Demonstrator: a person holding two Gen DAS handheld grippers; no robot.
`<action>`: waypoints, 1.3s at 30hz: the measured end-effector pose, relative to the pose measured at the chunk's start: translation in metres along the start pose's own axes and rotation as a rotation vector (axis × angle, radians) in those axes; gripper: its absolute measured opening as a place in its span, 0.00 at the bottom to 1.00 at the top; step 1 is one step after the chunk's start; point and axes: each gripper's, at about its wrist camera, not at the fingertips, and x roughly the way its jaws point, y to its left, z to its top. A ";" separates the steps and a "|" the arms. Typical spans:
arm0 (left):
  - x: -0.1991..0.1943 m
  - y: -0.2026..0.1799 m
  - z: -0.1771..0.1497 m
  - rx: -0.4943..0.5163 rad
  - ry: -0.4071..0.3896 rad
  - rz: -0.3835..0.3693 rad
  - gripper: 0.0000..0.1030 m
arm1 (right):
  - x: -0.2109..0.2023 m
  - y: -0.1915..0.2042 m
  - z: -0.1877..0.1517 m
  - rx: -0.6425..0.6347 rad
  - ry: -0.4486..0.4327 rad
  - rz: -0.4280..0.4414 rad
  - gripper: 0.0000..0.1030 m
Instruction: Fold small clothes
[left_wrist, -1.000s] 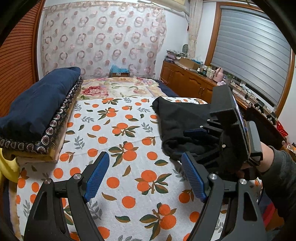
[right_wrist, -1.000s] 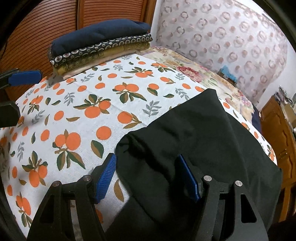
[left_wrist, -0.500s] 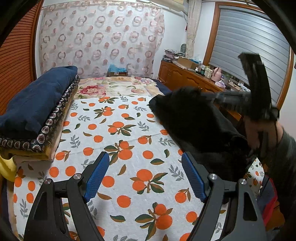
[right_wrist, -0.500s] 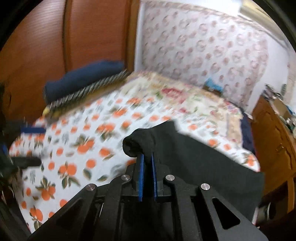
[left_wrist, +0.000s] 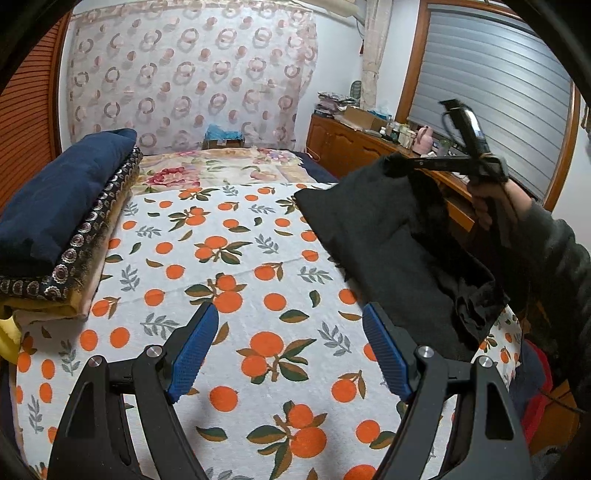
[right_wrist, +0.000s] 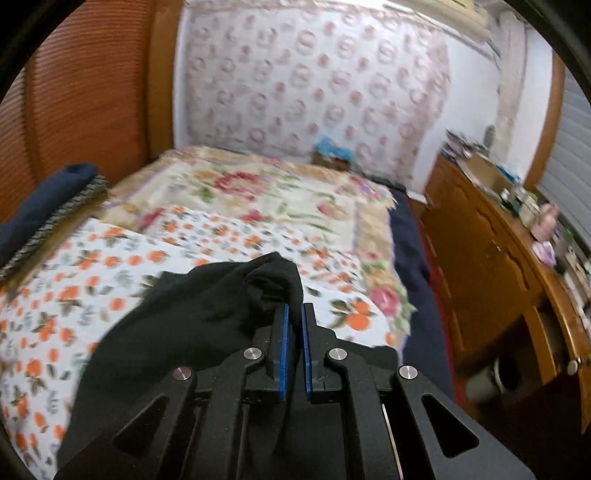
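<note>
While left claw (left_wrist: 290, 350) gapes, right claw (right_wrist: 293, 347) pinches black garment (right_wrist: 192, 332).

No writing, labels, brands or numbers can be read anywhere in either view; the right-wrist view is too blurred to tell.

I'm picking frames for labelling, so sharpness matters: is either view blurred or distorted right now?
Left wrist view: sharp, the orange-print sheet crisp, fisheye bending at the edges, only the right gripper slightly smeared. Right wrist view: motion-blurred across bed and cabinet, though its own fingers, shut on the black garment, stay sharp.
</note>
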 end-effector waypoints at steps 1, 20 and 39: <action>0.001 -0.001 0.000 0.003 0.003 -0.001 0.79 | 0.007 0.001 0.008 0.009 0.006 -0.016 0.03; 0.018 -0.034 -0.006 0.052 0.037 -0.040 0.79 | -0.099 0.070 -0.075 0.023 -0.013 0.162 0.43; 0.021 -0.056 -0.014 0.049 -0.020 -0.051 0.79 | -0.135 0.065 -0.155 0.121 0.043 0.249 0.44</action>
